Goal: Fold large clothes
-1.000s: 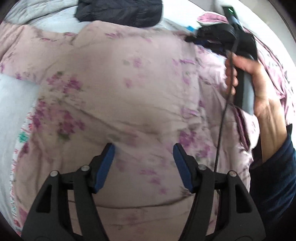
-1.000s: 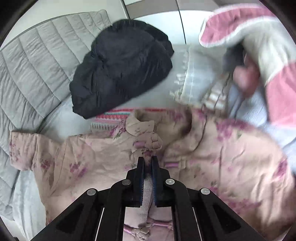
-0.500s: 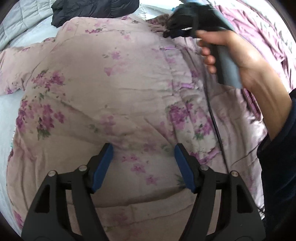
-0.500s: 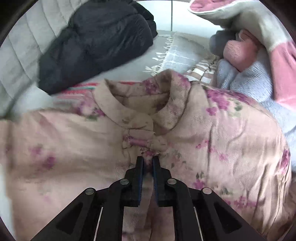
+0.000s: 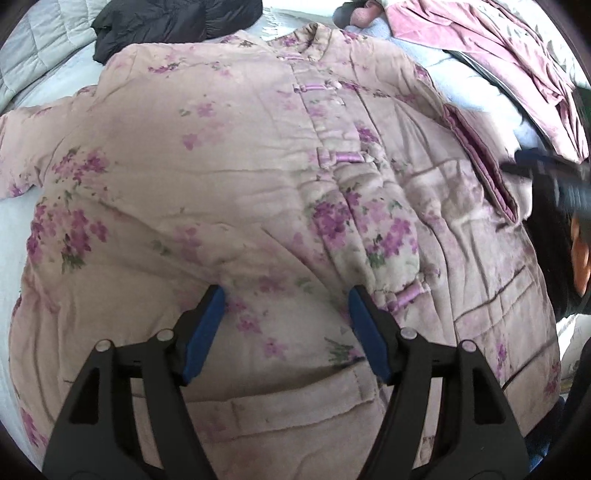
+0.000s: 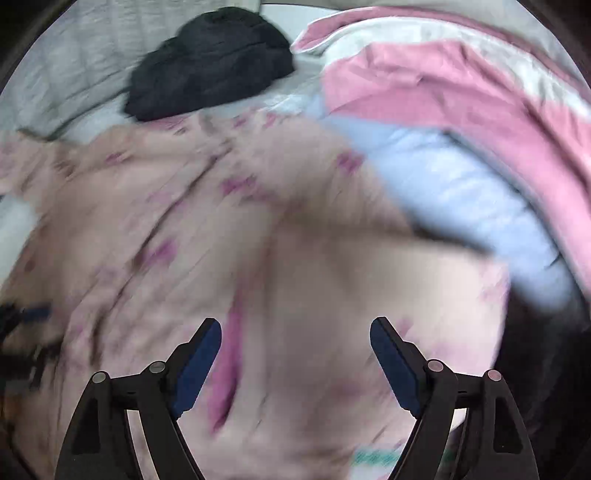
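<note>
A: Any writing or labels to read out? Nothing legible from either wrist view, and the right one is heavily blurred.

B: The jacket fills the left view: padded, pale pink with purple flower sprigs, lying front-up on the bed. Collar at the far end, hem and a pocket edge nearest the camera, purple loop fastenings down the middle.

A: Edges?

B: One sleeve runs off to the left edge. On the right, the front panel shows a darker pink trimmed opening. Bare sheet to the left of the jacket; the far side is crowded, with a black garment beyond the shoulder and a pink-and-white quilt heaped on the right over pale blue bedding.

A: Left gripper?

B: Fingers spread over the lower front, nothing between the blue pads.

A: And the right gripper?

B: Its jaws have just been opening, now spread wide above the jacket's right side, nothing pinched. In the left view it's a dark smear at the right edge.
</note>
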Demonstrator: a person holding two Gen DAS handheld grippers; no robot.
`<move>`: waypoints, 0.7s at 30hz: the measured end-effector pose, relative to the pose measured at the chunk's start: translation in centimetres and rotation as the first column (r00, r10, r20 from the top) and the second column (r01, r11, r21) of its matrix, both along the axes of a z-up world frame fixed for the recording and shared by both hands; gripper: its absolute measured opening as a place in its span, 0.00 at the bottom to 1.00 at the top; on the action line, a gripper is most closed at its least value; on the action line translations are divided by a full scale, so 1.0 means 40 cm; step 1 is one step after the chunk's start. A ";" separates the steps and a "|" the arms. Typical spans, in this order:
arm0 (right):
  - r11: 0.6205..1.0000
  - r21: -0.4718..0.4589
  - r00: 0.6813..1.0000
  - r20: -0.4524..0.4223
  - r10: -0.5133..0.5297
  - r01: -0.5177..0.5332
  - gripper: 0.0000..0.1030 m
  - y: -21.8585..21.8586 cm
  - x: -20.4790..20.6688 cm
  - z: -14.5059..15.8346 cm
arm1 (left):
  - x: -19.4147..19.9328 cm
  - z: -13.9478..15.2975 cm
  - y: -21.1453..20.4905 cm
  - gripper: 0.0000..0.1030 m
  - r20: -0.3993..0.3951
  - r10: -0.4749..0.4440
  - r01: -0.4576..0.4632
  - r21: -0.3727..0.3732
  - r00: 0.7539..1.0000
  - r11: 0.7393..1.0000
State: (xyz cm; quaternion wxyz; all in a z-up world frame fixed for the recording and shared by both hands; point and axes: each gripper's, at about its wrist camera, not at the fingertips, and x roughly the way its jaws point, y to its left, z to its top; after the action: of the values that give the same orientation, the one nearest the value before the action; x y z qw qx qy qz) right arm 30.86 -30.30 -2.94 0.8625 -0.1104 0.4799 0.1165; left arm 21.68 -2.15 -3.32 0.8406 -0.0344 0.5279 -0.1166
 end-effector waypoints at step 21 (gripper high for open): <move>0.920 0.362 0.900 0.332 -0.281 0.153 0.17 0.019 0.101 0.537 | -0.037 0.110 0.158 0.68 0.023 0.045 -0.040 -0.169 0.999 0.985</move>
State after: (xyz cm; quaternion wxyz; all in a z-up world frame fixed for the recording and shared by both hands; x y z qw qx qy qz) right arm 34.92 -29.55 18.56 0.9523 0.0686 0.2882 0.0728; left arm 20.20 4.15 1.07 0.8438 -0.1149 0.5043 -0.1431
